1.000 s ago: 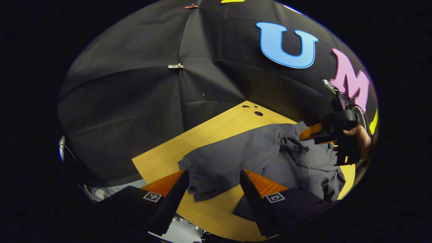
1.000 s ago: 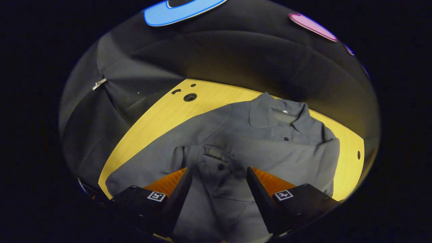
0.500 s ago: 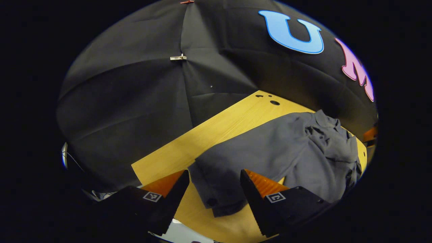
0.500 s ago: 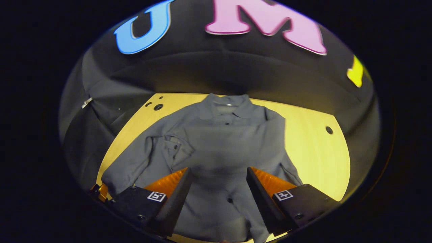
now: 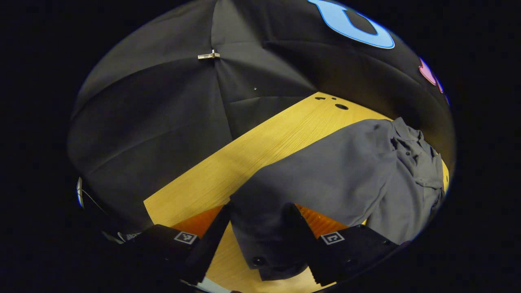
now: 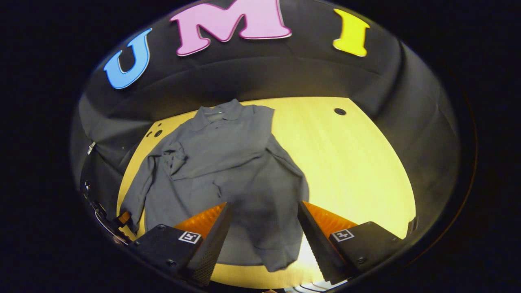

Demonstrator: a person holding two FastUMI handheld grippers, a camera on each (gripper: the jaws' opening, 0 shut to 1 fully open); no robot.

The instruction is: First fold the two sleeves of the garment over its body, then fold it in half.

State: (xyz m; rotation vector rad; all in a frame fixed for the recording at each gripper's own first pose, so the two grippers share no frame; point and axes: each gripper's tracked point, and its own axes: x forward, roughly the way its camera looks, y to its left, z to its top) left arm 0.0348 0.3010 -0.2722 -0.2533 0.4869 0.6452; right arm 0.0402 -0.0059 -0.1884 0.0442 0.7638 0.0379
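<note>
Left gripper view: left gripper [image 5: 256, 228] is straddling a grey sleeve cuff [image 5: 266, 248], jaws wide.
Right gripper [image 6: 262, 232] is hovering open-jawed, gripping nothing, above the garment [image 6: 228, 167] lying on the wooden table [image 6: 354, 162].

The left gripper view looked from low and close over the table's [image 5: 260, 138] corner, facing along the sleeve [image 5: 285, 203] of the garment [image 5: 358, 171] toward the collar. The right gripper view looked from higher and farther back, down on the whole garment [image 6: 220, 171]. Both views shared the garment, the table [image 6: 350, 162] and the booth's wall [image 6: 260, 77].
</note>
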